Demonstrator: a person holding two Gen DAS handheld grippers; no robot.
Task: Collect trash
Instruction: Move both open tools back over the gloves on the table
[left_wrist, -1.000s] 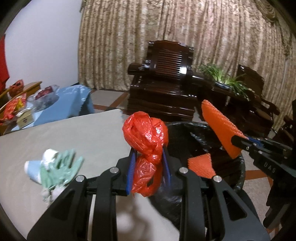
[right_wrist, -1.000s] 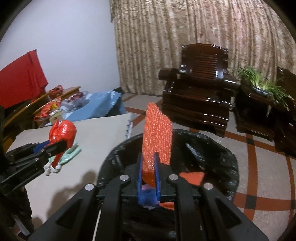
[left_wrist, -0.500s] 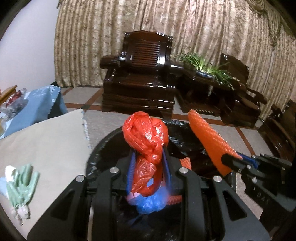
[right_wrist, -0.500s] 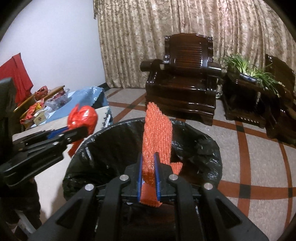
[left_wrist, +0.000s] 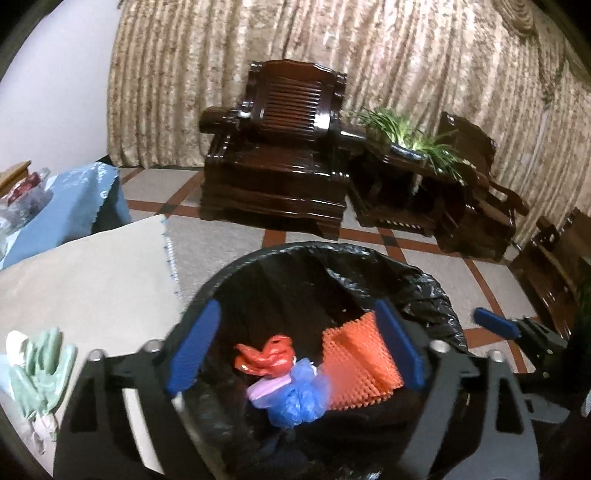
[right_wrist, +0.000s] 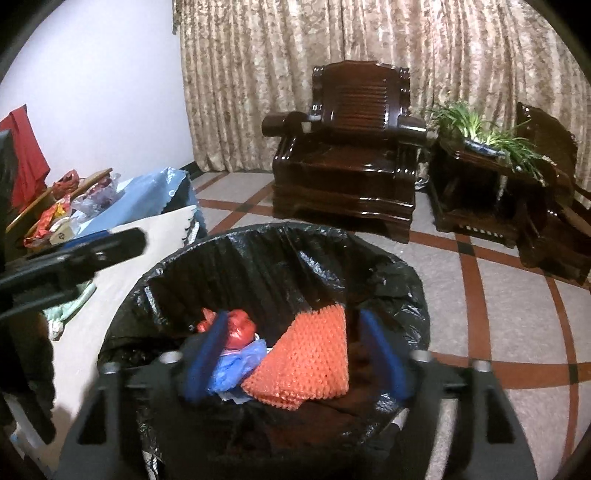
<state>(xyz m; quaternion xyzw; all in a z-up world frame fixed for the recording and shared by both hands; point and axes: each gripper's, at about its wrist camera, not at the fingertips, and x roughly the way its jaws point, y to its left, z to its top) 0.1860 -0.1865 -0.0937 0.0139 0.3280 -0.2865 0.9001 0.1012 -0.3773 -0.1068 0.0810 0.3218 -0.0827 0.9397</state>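
The black-lined trash bin (left_wrist: 424, 284) (right_wrist: 388, 273) stands on the floor below both grippers. Inside lie a red plastic bag (left_wrist: 267, 356) (right_wrist: 240, 328), orange foam netting (left_wrist: 358, 362) (right_wrist: 310, 362) and a blue bag (left_wrist: 299, 400) (right_wrist: 236, 365). My left gripper (left_wrist: 295, 343) is open and empty above the bin. My right gripper (right_wrist: 295, 350) is open and empty above the bin; it also shows in the left wrist view (left_wrist: 495, 326). Crumpled green and white trash (left_wrist: 37, 369) (right_wrist: 70, 306) lies on the beige table (left_wrist: 92, 273).
A dark wooden armchair (left_wrist: 280, 155) (right_wrist: 351, 158) and a side table with a potted plant (left_wrist: 417, 136) (right_wrist: 487, 136) stand behind the bin before the curtain. A blue-covered table with clutter (right_wrist: 122, 199) is at the left.
Both grippers opened over the bin. The red bag dropped from the left gripper and the orange netting from the right; both now lie inside the bin.
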